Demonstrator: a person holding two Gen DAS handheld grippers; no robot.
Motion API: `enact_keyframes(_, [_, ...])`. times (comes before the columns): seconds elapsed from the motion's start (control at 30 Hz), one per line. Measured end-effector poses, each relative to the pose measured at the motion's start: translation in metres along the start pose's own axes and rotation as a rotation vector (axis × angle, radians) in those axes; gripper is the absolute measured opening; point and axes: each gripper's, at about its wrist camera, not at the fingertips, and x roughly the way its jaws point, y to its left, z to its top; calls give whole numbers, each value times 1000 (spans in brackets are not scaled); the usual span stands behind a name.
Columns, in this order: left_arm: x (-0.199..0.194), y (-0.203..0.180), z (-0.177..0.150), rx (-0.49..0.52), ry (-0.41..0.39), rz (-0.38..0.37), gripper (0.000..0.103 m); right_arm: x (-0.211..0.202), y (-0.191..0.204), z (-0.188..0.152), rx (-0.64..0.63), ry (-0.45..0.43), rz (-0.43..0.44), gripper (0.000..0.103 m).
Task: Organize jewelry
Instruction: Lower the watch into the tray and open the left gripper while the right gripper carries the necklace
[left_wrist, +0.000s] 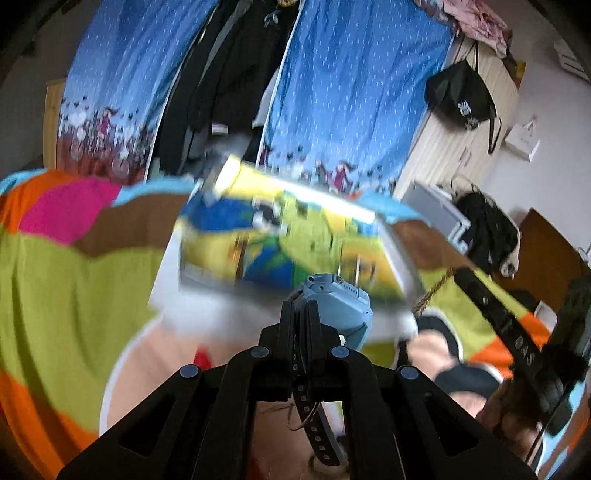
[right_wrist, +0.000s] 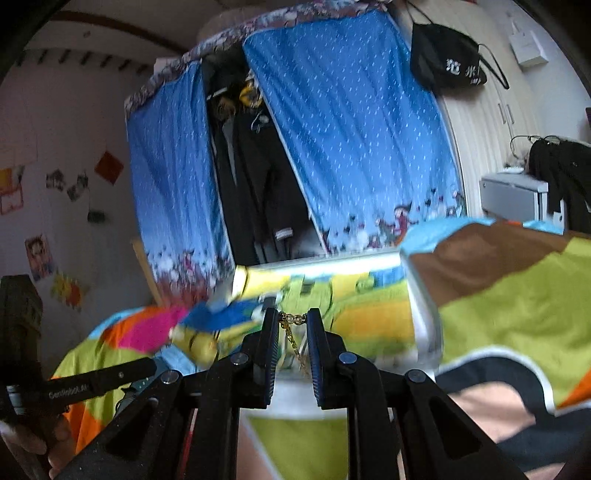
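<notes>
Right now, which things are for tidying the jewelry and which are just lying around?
For the job:
blue watch, pinched in the left gripper
gold chain, hanging between the right gripper's fingers
colourful box

Just lying about:
black bag
dark clothes
blue curtain
patterned bedspread

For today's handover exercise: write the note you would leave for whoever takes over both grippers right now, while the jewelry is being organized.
Left gripper: shut on the strap of a blue watch, strap hanging below.
Right gripper: fingers apart, a gold chain draped between them, so not firmly pinched.
The colourful cartoon box sits ahead on the patterned bedspread; the views are blurred, so its state is unclear.
Done: both pieces picked up.
Left: probably place each in the box.
</notes>
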Motion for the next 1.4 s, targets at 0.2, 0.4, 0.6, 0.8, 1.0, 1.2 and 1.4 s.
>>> enact_keyframes(0.2, [50, -1, 37, -27, -26, 47, 3, 36, -25, 7, 53, -7, -7, 15])
enact_keyframes(0.4, [94, 2, 42, -11, 11, 107, 3, 59, -45, -8, 92, 72, -36, 15])
enact_keyframes(0.6, [128, 8, 35, -56, 105, 171, 3, 73, -56, -27, 144, 178, -75, 16])
enact_keyframes(0.8, [125, 18, 34, -147, 136, 189, 5, 66, -56, -29, 143, 195, -104, 24])
enact_keyframes(1.0, [96, 4, 40, -91, 87, 174, 41, 49, -53, -23, 119, 167, -125, 45])
enact_keyframes(1.2, [52, -11, 45, -67, 30, 143, 54, 17, -41, -16, 63, 111, -146, 69])
enact_keyframes(1.4, [3, -20, 35, -65, -47, 140, 76, -17, -19, -12, -25, 42, -163, 84])
